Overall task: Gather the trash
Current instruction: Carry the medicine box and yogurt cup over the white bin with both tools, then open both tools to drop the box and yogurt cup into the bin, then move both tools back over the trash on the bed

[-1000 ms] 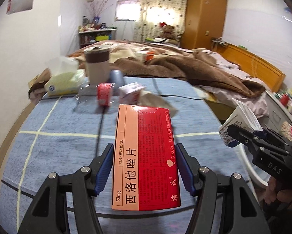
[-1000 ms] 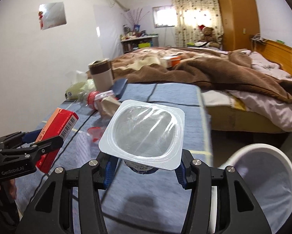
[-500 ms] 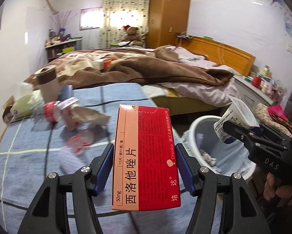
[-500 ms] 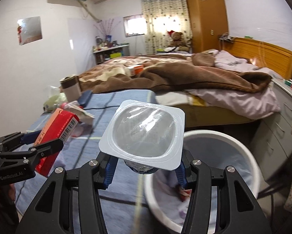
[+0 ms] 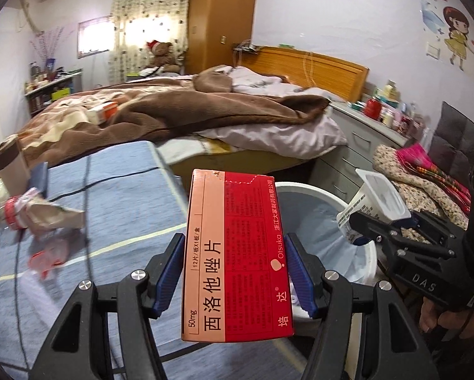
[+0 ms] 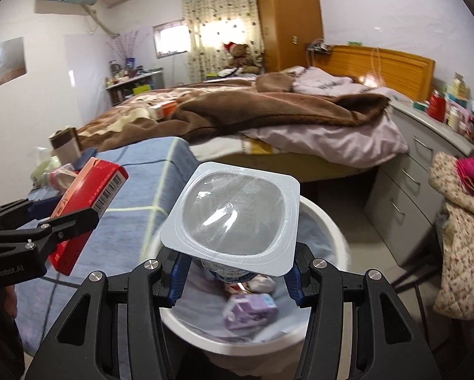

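Observation:
My left gripper [image 5: 234, 274] is shut on a red and orange medicine box [image 5: 233, 253], held upright over the edge of the blue-covered table [image 5: 116, 209]. My right gripper [image 6: 233, 277] is shut on a white yogurt cup [image 6: 233, 217] with a clear film lid, hanging above the white trash bin [image 6: 335, 240]. The bin [image 5: 360, 259] is lined with a bag and holds a purple carton [image 6: 251, 312] and other scraps. Each gripper shows in the other's view: the right one with the cup [image 5: 379, 202], the left one with the box [image 6: 88, 202].
Crumpled wrappers and red-capped bottles [image 5: 37, 215] lie at the table's left, beside a paper cup [image 5: 7, 164]. An unmade bed with a brown blanket [image 5: 186, 110] stands behind. A grey drawer unit [image 6: 414, 190] and heaped clothes [image 6: 461, 231] stand right of the bin.
Both grippers swung right from over the table toward the bin, keeping hold of the box and the cup. The bin now lies under the right gripper.

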